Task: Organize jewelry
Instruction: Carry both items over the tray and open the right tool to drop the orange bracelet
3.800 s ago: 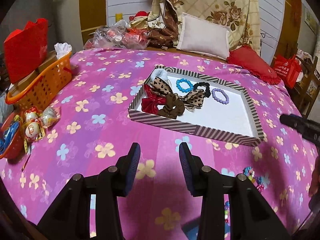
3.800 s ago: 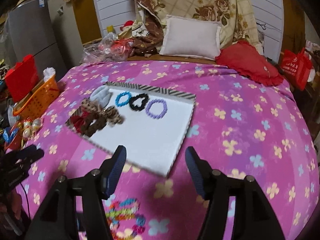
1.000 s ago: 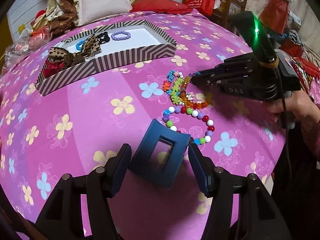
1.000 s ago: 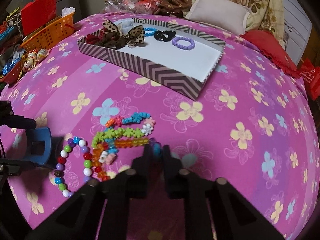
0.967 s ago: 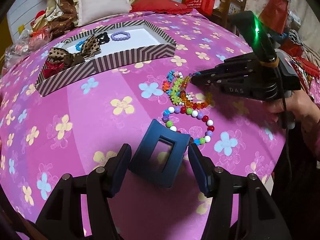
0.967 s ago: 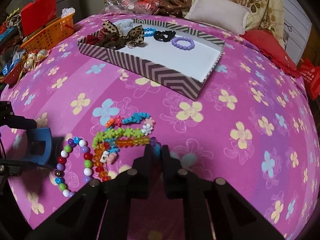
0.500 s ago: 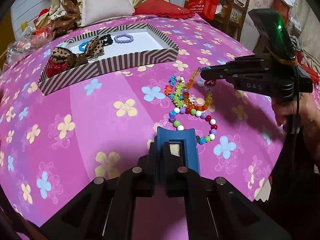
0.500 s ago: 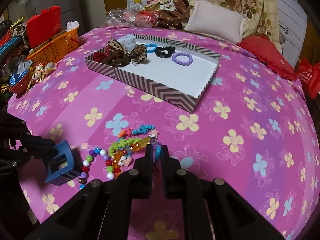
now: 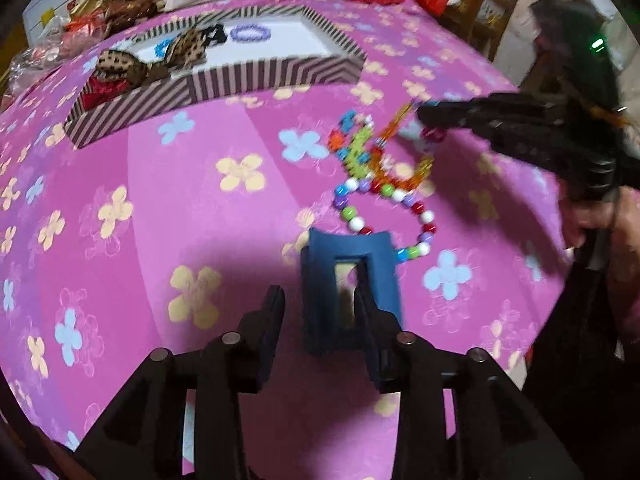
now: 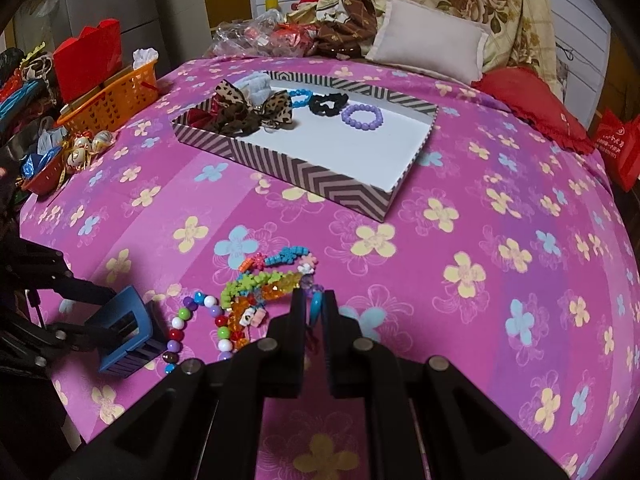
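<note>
The right hand-held gripper (image 10: 312, 308) is pinched tight on a strand of the tangled charm bracelets (image 10: 264, 284). They lie on the bed's pink flowered cover (image 10: 460, 240), toward 6 o'clock from the striped tray (image 10: 308, 178) that already holds bows and bracelets. I judge these strands light and limp: they will sag and swing from one pinch point and may drag their snagged neighbours along, including the round-bead bracelet (image 10: 180, 324) touching them, so a slow lift by a thicker bead is safer.

The left hand-held gripper (image 9: 320, 308) has just been opening its jaws. They stand part open with the blue hair clip (image 9: 352, 284) at them, one finger (image 9: 366, 304) through its window, nothing squeezed. The clip looks rigid, smooth plastic, light and apt to slip; its two flat long sides seem the best hold.
</note>
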